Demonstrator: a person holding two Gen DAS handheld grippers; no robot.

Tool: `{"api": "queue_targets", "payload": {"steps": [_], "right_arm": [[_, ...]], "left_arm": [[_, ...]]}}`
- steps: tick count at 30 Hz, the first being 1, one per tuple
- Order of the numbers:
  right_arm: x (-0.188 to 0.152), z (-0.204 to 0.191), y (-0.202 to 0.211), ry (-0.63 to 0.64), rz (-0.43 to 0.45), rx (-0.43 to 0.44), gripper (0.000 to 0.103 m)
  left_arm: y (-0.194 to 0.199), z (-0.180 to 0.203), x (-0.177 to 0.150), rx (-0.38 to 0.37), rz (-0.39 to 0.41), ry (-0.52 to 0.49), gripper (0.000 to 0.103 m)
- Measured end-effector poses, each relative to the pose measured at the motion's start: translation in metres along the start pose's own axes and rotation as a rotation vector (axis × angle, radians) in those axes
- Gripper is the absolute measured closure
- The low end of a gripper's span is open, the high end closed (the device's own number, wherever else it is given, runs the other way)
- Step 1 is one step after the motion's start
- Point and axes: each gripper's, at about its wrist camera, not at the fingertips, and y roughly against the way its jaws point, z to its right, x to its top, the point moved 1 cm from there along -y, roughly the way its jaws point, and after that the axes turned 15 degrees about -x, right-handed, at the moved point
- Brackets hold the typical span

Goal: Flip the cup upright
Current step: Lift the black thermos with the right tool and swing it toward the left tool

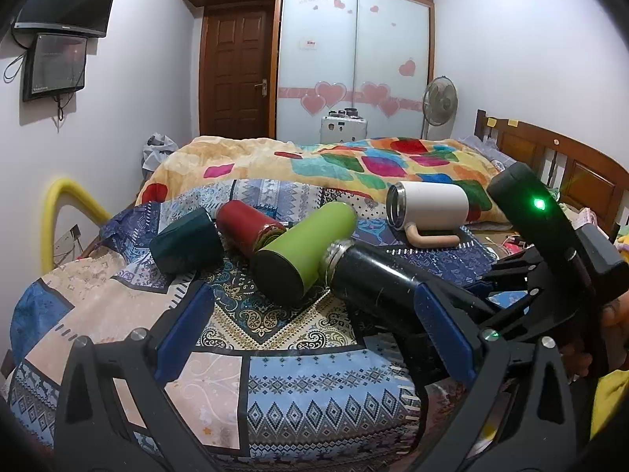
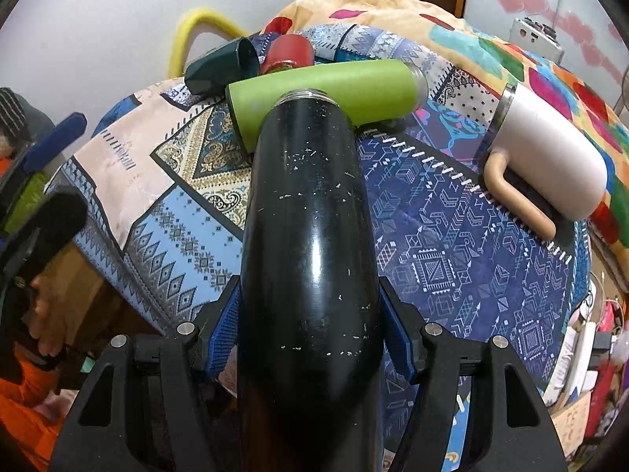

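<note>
A black flask point(image 2: 310, 212) lies on its side on the patterned bedcover, its steel mouth pointing away toward a green flask point(image 2: 326, 86). My right gripper point(image 2: 310, 334) is shut on the black flask, a blue pad on each side of its lower body. In the left wrist view the black flask point(image 1: 377, 279) lies right of centre, with the right gripper's body point(image 1: 550, 259) behind it. My left gripper point(image 1: 318, 318) is open and empty, its blue pads point(image 1: 184, 330) wide apart above the cover in front of the flasks.
A green flask point(image 1: 302, 251), a red flask point(image 1: 247, 228), a dark green cup point(image 1: 184, 244) and a white mug with a tan handle point(image 1: 428, 208) all lie on their sides on the cover. A colourful blanket point(image 1: 354, 165) is heaped behind. The bed edge point(image 1: 275, 452) is near.
</note>
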Motion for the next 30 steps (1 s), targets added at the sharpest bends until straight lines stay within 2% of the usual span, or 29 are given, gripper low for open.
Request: {"api": "queue_targets", "payload": {"steps": [4,10,14,17,22,26,30], "right_arm": [[-0.001,-0.002,-0.002,0.019,-0.025,-0.008,0.041],[-0.003,0.005,0.027,0.013,0.068,0.068,0.04],[-0.007,0.017,0.05,0.01,0.15,0.001,0.04],[-0.013,0.042,0.061,-0.053,0.194,-0.053,0.038],[-0.028,0.071,0.043,-0.104,0.161,-0.145,0.036],[-0.046,0.074,0.024,-0.095,0.112,-0.131,0.036],[-0.054,0.067,0.029,-0.07,0.144,-0.117,0.036]], "left_arm": [[-0.001,0.001,0.001,0.002,-0.001,0.002,0.0],[-0.004,0.003,0.002,0.005,0.004,0.002,0.0],[-0.008,0.002,0.003,0.011,-0.003,-0.002,0.0],[-0.02,-0.001,-0.003,0.0,-0.046,0.012,0.0],[-0.042,-0.001,-0.019,-0.017,-0.138,0.022,0.0],[-0.053,0.002,-0.027,-0.02,-0.187,0.007,0.0],[-0.057,0.0,-0.029,-0.03,-0.215,0.013,0.0]]}}
